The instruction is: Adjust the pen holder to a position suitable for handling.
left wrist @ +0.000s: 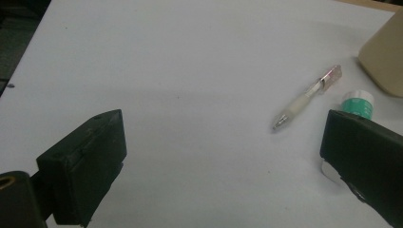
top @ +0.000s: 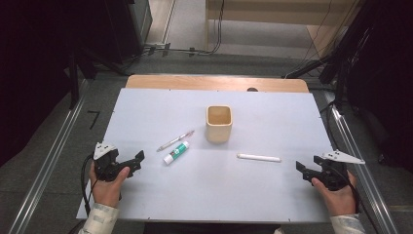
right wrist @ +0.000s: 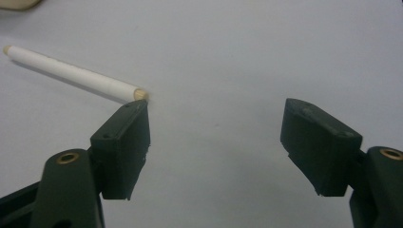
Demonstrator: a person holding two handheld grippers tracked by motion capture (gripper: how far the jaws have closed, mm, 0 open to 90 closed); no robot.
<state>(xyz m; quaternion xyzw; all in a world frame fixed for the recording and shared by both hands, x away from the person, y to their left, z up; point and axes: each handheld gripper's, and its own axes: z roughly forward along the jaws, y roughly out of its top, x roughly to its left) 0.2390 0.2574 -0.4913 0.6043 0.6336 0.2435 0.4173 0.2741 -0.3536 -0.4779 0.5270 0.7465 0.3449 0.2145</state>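
Both grippers wait at the near corners; pen, glue stick and white stick lie loose in front of the cup.

The pen (top: 175,140) and glue stick (top: 176,152) lie side by side left of the beige cup (top: 218,124), near the left gripper (left wrist: 223,152), whose jaws stand apart and empty. The white stick (top: 258,157) lies right of centre, just ahead of the right gripper (right wrist: 216,142), also spread wide on nothing. All three are round and free on the smooth white table (top: 204,195); a jaw landing off-centre would likely roll one away, and a careless reach could tip the cup.
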